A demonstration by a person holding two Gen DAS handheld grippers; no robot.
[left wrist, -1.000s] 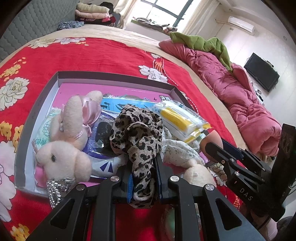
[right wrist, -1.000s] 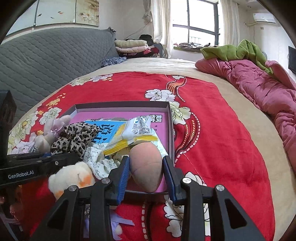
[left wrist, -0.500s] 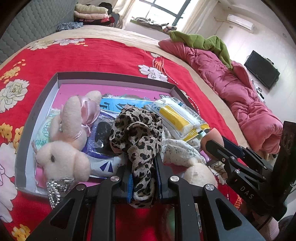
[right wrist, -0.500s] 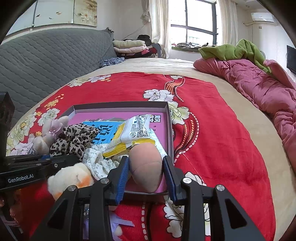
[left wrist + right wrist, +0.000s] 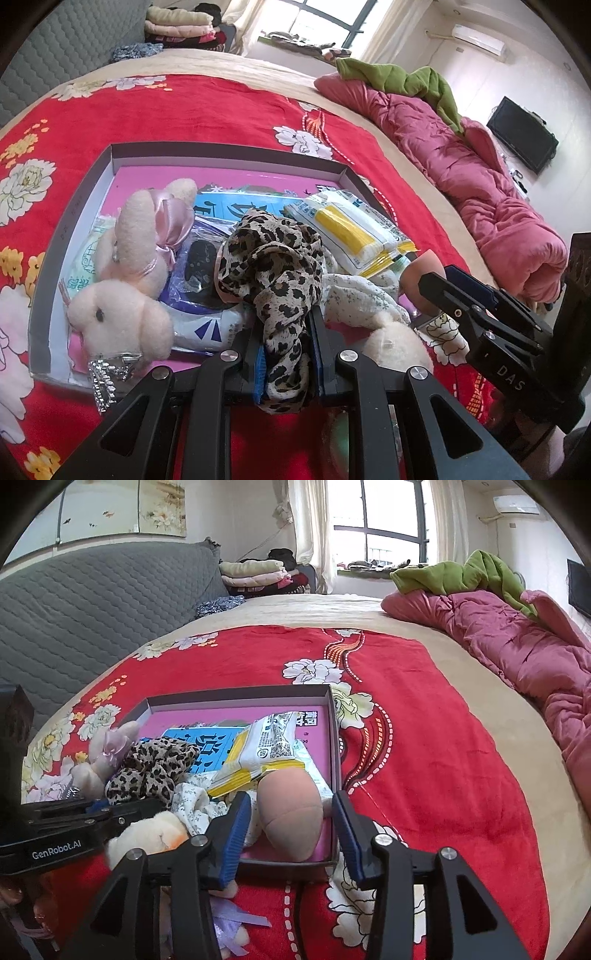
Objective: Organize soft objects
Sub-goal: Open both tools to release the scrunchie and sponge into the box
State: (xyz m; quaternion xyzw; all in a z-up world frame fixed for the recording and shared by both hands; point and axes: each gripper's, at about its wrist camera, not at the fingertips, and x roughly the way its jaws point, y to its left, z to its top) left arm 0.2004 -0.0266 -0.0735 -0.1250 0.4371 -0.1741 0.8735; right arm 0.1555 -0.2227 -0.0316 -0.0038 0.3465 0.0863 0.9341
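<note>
Left fingers point(image 5: 286, 354) pinch leopard-print scarf point(image 5: 273, 266), crumpled

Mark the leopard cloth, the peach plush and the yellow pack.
leopard cloth point(image 5: 273, 258), left wrist view, on the bunched top folds.
peach plush point(image 5: 290, 812), right wrist view, on its rounded body.
yellow pack point(image 5: 343, 229), left wrist view, on the yellow block under the wrapper.

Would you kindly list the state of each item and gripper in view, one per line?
left gripper: shut on the leopard-print scarf.
right gripper: jaws opening, clear of the peach plush toy.
peach plush toy: lying in the box's near corner.
box: open, lidless, holding the items.
pink bunny: lying in the box.
yellow-white packet: sealed, resting on the pile.
</note>
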